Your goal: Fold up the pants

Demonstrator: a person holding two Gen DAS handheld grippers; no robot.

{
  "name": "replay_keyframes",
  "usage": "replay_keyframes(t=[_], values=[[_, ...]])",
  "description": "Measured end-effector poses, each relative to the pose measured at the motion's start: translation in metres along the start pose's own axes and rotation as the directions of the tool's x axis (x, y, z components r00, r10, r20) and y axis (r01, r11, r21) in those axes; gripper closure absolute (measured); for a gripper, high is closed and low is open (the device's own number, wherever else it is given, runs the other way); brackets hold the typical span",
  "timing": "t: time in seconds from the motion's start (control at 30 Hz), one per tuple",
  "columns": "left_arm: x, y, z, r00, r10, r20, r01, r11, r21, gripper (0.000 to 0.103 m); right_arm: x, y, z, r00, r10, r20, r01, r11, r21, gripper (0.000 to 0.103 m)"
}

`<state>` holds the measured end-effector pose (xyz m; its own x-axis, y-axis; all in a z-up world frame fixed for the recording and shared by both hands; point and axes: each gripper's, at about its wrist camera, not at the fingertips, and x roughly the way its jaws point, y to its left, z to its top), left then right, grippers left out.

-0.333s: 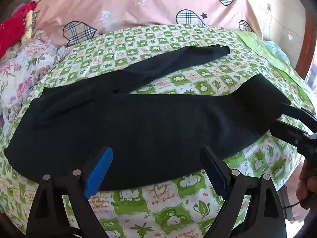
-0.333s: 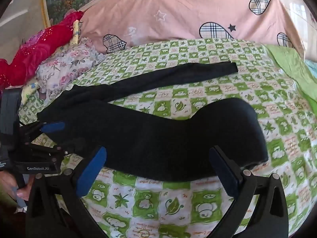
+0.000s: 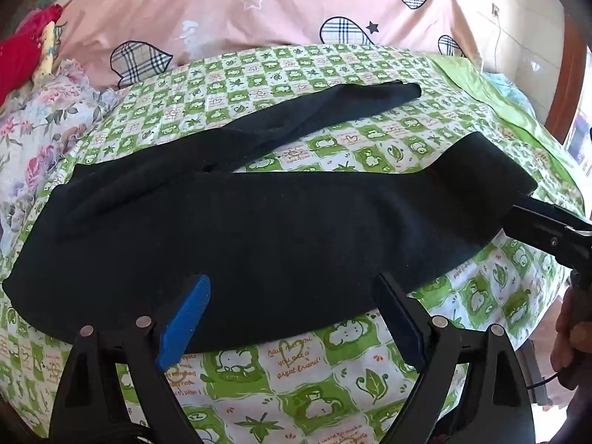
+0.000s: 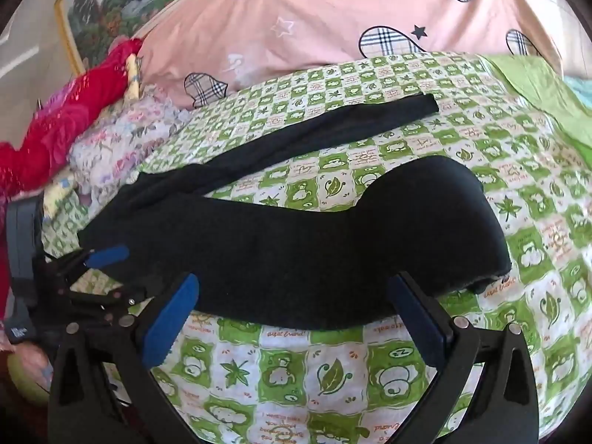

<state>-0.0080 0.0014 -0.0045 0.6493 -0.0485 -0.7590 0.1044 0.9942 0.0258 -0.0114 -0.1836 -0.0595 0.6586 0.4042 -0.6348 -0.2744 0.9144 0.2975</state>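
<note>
Black pants [image 3: 259,236] lie spread flat across a bed with a green-and-white patterned sheet [image 3: 296,370]. The waist end is to the left, and the two legs fan out to the right, the far leg thin, the near leg wide. My left gripper [image 3: 292,296] is open and empty, its blue-padded fingers at the pants' near edge. My right gripper [image 4: 296,296] is open and empty at the near leg's front edge [image 4: 333,251]. Each gripper shows in the other's view: the right gripper [image 3: 547,225] by the leg end, the left gripper [image 4: 100,273] by the waist.
A pink duvet [image 3: 259,11] with plaid hearts is piled at the back. Floral bedding [image 3: 40,118] and red cloth [image 4: 59,125] lie at the left. A plain green sheet [image 4: 547,88] covers the right side. A framed picture [image 4: 100,11] hangs on the wall.
Both grippers have moved slightly forward toward the pants' near edge. The pants have not moved.
</note>
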Motion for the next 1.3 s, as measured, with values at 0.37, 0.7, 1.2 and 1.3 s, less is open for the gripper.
replay_keyframes(t=[0.37,0.7,1.2,1.3], values=[[-0.003,-0.004,0.000,1.000,0.011,0.004,-0.011,1.000,0.001,0.013,0.002,0.002,-0.002,1.000,0.026,0.001,-0.026,0.999,0.031,0.000],[-0.006,0.006,-0.001,0.999,0.040,0.002,-0.040,0.999,-0.029,0.013,0.013,0.012,-0.006,0.998,0.067,-0.021,-0.067,0.998,0.012,0.000],[-0.005,0.009,-0.002,0.999,0.044,0.000,-0.044,0.998,-0.041,0.013,0.015,0.021,-0.005,0.996,0.085,-0.029,-0.085,0.996,0.009,0.000],[-0.005,0.009,-0.002,0.999,0.044,0.000,-0.044,0.998,-0.043,0.012,0.015,0.021,-0.005,0.996,0.086,-0.029,-0.085,0.996,0.009,0.000]])
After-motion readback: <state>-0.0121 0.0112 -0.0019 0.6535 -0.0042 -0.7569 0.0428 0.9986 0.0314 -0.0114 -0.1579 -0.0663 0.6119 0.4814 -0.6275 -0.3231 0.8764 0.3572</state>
